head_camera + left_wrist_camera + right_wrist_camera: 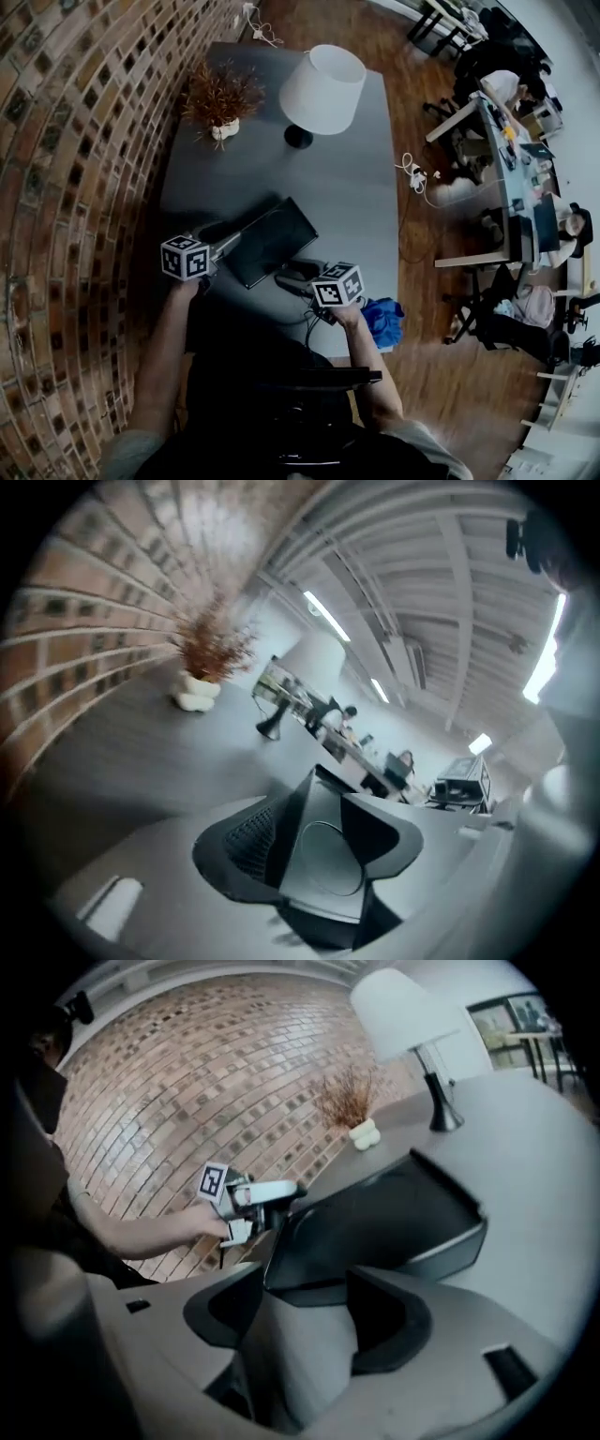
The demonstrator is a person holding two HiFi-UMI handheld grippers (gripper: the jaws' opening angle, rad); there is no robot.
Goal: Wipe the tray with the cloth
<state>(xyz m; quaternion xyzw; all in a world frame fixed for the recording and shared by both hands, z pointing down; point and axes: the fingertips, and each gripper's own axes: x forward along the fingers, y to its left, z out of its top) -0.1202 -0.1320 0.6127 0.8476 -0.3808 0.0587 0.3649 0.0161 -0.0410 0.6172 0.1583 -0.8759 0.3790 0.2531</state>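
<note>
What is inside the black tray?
The tray looks empty: its dark floor is bare in the head view. The blue cloth lies outside it. The parts under the left gripper and the right gripper are covered.

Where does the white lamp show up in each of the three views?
Head view: the lamp stands top centre.
Left gripper view: lamp just above centre, small and far.
Right gripper view: lamp top right, large.
Shared landmark: the dried plant in a white pot, left of the lamp everywhere.
</note>
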